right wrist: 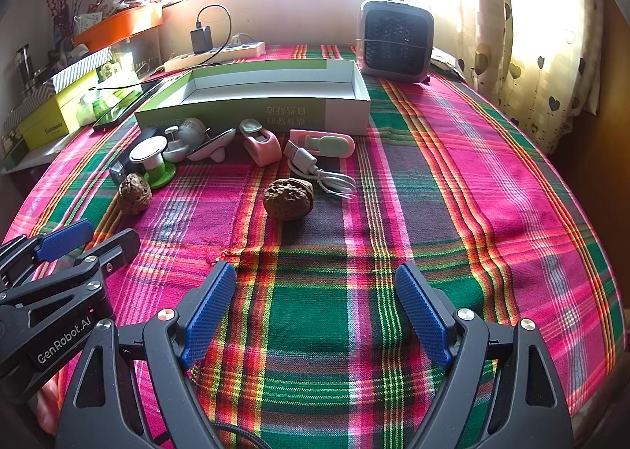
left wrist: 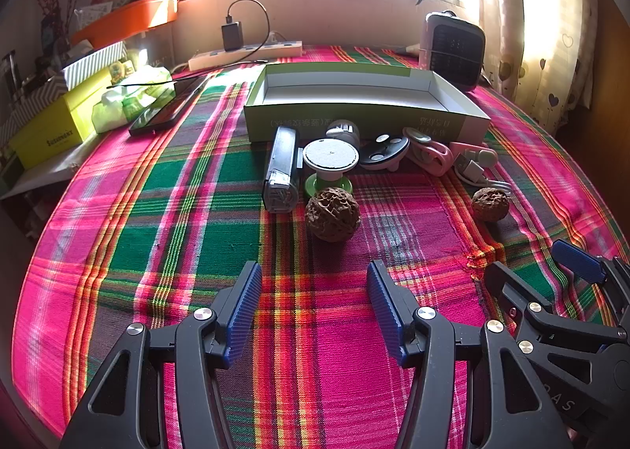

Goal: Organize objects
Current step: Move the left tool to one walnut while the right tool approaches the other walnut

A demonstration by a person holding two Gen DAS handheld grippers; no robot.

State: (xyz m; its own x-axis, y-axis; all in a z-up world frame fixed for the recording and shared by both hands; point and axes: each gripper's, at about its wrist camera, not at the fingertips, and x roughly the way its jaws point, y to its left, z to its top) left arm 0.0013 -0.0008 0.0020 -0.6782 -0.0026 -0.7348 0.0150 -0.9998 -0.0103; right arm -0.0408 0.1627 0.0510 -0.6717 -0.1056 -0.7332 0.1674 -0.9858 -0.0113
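Left gripper (left wrist: 314,305) and right gripper (right wrist: 315,309) are hovering wide open, holding nothing — walnuts (left wrist: 332,214) (right wrist: 288,198) are lying at 12 o'clock, before the open box (left wrist: 354,95).

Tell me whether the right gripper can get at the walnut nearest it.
Probably yes: the right gripper is open, the walnut lies straight ahead, and only bare cloth lies between them.

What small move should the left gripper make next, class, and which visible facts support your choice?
Probably ease the left gripper forward until its open jaws straddle the nearer walnut. It holds nothing, the walnut lies straight ahead on the plaid cloth, closest of the loose items, and the green box behind them stands empty.
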